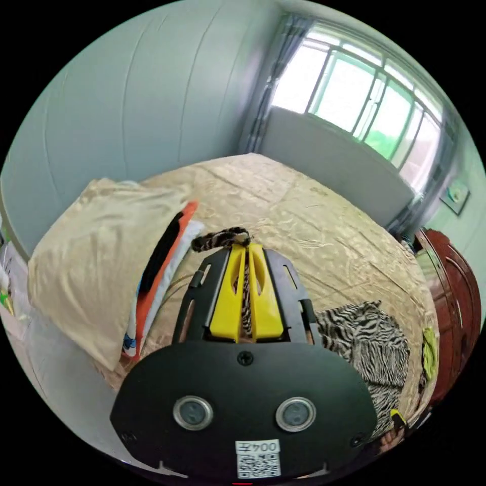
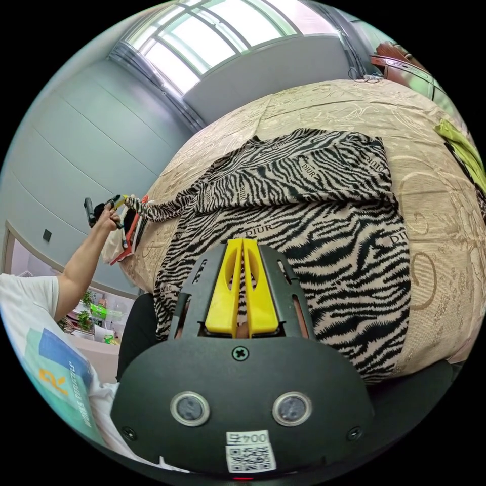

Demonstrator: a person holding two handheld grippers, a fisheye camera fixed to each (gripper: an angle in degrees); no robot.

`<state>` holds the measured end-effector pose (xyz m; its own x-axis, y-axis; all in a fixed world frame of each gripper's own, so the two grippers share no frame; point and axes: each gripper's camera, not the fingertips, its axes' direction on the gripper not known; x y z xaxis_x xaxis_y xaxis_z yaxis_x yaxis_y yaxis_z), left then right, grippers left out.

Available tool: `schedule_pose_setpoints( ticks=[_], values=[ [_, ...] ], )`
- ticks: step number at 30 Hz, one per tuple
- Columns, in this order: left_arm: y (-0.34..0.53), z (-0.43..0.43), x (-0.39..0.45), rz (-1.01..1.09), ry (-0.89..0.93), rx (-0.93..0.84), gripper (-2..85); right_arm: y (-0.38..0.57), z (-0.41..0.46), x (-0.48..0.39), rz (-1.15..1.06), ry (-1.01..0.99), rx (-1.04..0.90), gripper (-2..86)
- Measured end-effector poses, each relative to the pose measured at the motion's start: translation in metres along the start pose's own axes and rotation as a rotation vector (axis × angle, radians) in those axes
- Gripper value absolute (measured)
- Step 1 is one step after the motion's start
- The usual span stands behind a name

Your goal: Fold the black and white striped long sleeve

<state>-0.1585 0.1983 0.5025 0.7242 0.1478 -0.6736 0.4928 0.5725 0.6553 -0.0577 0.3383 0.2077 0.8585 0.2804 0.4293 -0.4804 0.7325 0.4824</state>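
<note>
Both claws look pinched together. My left gripper (image 1: 246, 248) clamps the end of a sleeve (image 1: 221, 239), held up off the bed (image 1: 304, 212). In the right gripper view I see it far off at 9 o'clock (image 2: 120, 201), sleeve stretched tight. My right gripper (image 2: 242, 245) has striped cloth showing between its jaws; I cannot tell how hard it bites. My striped long sleeve (image 2: 314, 223) lies flat on the bed. Pillows (image 1: 101, 253) sit at 9 o'clock, a green cloth (image 2: 463, 149) at 2.
</note>
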Motion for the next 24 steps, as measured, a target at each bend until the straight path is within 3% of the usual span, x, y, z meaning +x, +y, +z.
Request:
schedule_pose_setpoints(
  ticks=[6, 11, 17, 22, 24],
  values=[
    [0.000, -0.090, 0.202, 0.409, 0.334, 0.023, 1.3, 0.007, -0.028, 0.024, 0.039, -0.037, 0.056, -0.7],
    [0.094, -0.126, 0.398, 0.777, 0.485, -0.036, 1.2, 0.017, -0.055, 0.059, 0.118, -0.042, 0.110, -0.7],
    [0.268, -0.084, 0.559, 1.085, 0.415, -0.141, 1.1, 0.025, -0.082, 0.101, 0.207, -0.038, 0.133, -0.6],
    [0.402, -0.011, 0.615, 1.295, 0.205, -0.277, 1.3, 0.020, -0.102, 0.114, 0.211, -0.041, 0.158, 0.4],
    [0.420, -0.011, 0.614, 1.309, 0.153, -0.228, 1.5, 0.015, -0.106, 0.113, 0.201, -0.050, 0.173, 2.0]
  ],
)
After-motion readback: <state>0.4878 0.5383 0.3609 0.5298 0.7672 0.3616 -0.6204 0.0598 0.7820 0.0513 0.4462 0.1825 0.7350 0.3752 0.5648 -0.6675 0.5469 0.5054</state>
